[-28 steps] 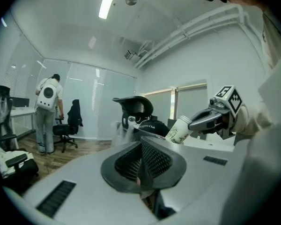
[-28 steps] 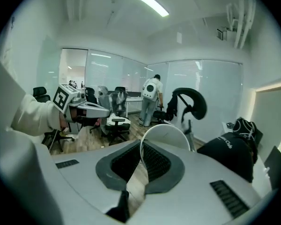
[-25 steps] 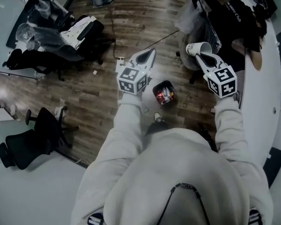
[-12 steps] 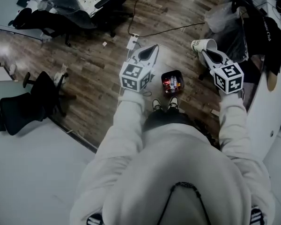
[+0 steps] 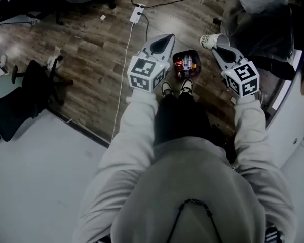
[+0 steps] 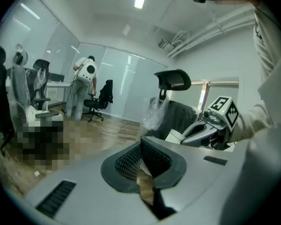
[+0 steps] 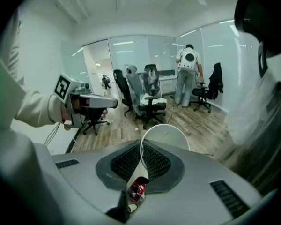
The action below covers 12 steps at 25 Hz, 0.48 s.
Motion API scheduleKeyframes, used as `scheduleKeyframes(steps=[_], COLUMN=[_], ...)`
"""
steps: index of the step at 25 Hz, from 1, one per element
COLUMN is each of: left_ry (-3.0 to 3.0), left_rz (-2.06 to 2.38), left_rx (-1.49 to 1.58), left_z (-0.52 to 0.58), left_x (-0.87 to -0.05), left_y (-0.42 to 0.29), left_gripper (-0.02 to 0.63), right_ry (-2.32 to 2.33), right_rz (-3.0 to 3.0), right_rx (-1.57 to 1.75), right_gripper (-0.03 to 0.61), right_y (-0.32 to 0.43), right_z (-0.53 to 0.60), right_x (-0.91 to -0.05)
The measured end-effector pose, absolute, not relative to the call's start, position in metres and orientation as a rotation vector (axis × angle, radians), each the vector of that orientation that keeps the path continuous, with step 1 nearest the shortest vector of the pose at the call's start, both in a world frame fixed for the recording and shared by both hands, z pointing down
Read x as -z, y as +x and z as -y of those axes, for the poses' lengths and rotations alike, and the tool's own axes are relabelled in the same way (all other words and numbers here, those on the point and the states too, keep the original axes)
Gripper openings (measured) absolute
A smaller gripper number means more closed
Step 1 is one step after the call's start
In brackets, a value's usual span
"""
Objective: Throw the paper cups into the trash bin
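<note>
Far left, a black office chair [image 5: 21, 101] stands at the edge of the wood floor [image 5: 99, 70]. A white power strip [image 5: 137, 12] lies further in, its cable running down towards me.

My left gripper [image 5: 167, 36] hangs over the floor just left of the trash bin [image 5: 175, 71]. In the left gripper view its jaws are pressed together with nothing between them.

The bin is small and dark, with red litter inside, and sits on the floor right at the toes of the person's shoes [image 5: 176, 87], between the two grippers.

Just right of the bin, my right gripper [image 5: 219, 48] pinches the wall of a white paper cup [image 5: 213, 40] at its rim. The cup lies on its side with its mouth turned towards the gripper, beside the bin and not over it. In the right gripper view the cup's rim [image 7: 165, 136] runs between the pads.
</note>
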<state>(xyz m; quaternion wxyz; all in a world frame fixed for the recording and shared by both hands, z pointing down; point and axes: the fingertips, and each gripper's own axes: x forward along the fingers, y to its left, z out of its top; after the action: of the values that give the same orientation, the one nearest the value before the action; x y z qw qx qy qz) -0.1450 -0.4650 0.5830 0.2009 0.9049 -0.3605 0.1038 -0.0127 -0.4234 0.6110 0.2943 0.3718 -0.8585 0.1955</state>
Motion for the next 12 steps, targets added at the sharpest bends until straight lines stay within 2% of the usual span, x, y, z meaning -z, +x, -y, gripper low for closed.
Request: scheduleKeyframes(steps=[12], left_ry=[2.231], left_rz=[0.865], left_rx=[-0.492], left_z=[0.41], left_x=[-0.911], left_y=[-0.129], left_gripper=[-0.006], right_ry=[0.63], right_rz=[2.018], right_rx=[-0.68], right_gripper=[0.038], right_y=[-0.024], right_z=[0.348], right_x=[-1.009])
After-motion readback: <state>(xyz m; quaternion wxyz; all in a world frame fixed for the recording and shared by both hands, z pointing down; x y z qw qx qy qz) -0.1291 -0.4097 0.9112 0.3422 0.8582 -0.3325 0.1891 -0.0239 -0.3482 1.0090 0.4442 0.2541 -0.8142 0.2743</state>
